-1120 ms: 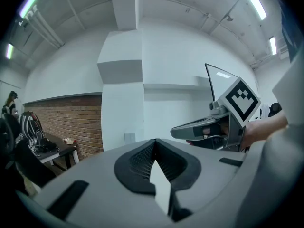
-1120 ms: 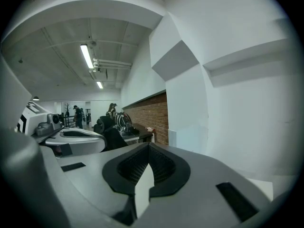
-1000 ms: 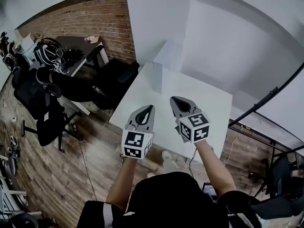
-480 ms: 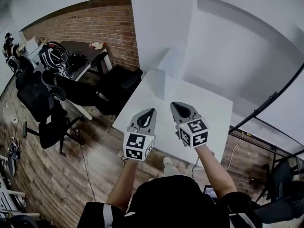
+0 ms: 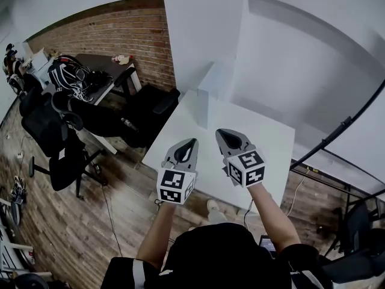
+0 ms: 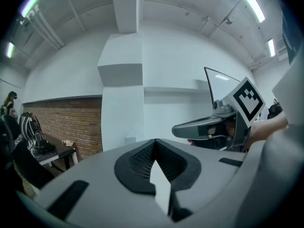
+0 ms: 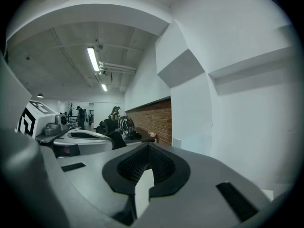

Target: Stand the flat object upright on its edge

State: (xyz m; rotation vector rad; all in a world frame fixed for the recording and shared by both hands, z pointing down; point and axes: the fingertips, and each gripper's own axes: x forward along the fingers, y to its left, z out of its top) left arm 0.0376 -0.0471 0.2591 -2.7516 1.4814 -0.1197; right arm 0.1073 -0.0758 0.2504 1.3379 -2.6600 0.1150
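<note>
Both grippers hover side by side over the near edge of the white bench (image 5: 264, 138), pointing roughly level toward the far wall. The left gripper (image 5: 190, 142) has its jaws pressed together on nothing, and the right gripper (image 5: 221, 132) is the same, closed and empty. So where's the flat object? Nothing lies flat on the bench top that I can make out. A pale upright slab (image 5: 202, 104) stands at the far left corner, and it may be the piece, already on its edge, though it blends into the wall. My read: either the start or the finish. If work remains, the next move calls for opening a gripper and reaching far-left.
</note>
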